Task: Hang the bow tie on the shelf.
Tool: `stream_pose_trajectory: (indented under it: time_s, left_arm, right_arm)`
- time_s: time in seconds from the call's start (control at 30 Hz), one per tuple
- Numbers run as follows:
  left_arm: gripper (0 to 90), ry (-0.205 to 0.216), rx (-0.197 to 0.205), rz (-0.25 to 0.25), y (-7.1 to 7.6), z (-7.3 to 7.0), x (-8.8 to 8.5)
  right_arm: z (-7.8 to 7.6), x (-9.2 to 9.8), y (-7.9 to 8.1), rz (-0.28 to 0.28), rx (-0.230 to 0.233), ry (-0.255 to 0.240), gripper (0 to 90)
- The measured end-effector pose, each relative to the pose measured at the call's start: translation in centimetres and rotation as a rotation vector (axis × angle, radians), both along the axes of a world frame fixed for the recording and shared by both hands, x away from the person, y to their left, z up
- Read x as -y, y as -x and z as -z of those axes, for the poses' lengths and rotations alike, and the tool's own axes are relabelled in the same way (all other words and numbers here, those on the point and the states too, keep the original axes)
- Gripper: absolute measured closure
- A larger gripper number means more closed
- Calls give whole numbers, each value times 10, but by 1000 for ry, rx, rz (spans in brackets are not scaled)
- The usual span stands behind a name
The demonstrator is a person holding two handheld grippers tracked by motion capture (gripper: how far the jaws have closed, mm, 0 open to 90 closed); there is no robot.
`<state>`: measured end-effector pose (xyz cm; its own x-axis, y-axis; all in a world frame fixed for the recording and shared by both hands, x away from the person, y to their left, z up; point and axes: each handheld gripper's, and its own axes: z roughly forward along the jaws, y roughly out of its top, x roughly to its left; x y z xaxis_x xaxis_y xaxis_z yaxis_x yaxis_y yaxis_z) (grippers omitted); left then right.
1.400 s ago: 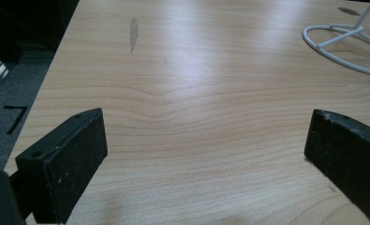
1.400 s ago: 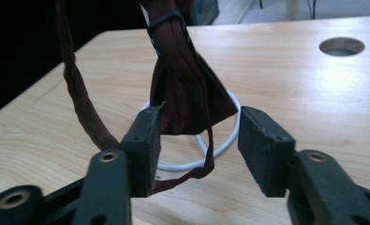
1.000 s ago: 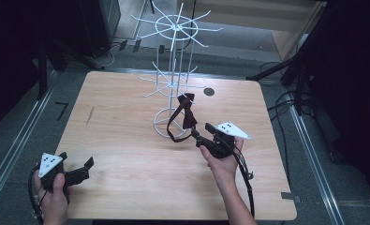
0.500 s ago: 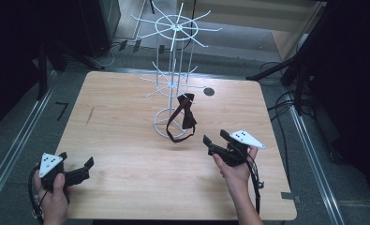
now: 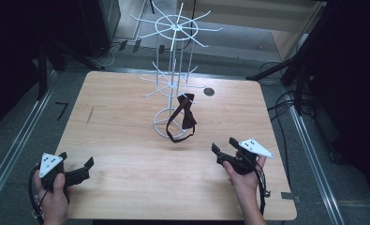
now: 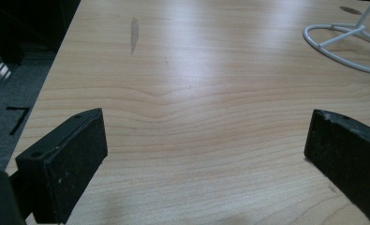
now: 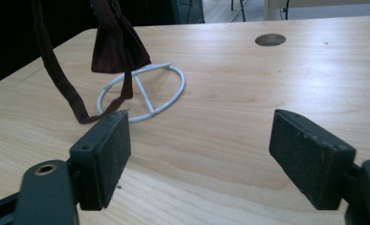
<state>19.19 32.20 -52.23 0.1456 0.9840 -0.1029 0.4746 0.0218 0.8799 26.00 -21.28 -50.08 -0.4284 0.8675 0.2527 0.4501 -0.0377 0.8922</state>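
The bow tie (image 5: 187, 110) hangs from a lower arm of the white wire rack (image 5: 173, 84) at the table (image 5: 126, 154) centre, strap looping down to the base ring. Right gripper (image 5: 225, 146): jaws wide, empty, near the tie. Left gripper (image 5: 76, 163): jaws wide, empty, at the near-left corner.

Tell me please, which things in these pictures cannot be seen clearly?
- Bow tie: high view, too small to show which hook of the white rack carries it.
- Bow tie top: right gripper view, cut off by the upper edge.
- Rack base ring: left gripper view, cut off at the right edge.
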Motion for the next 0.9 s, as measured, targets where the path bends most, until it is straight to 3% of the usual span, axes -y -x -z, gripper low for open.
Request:
stream_pose_trajectory:
  time_s: [0.9]
  left_arm:
    - [2, -1, -1, -1, 0, 0, 0]
  right_arm:
    - [19, 38, 14, 50, -36, 27, 166]
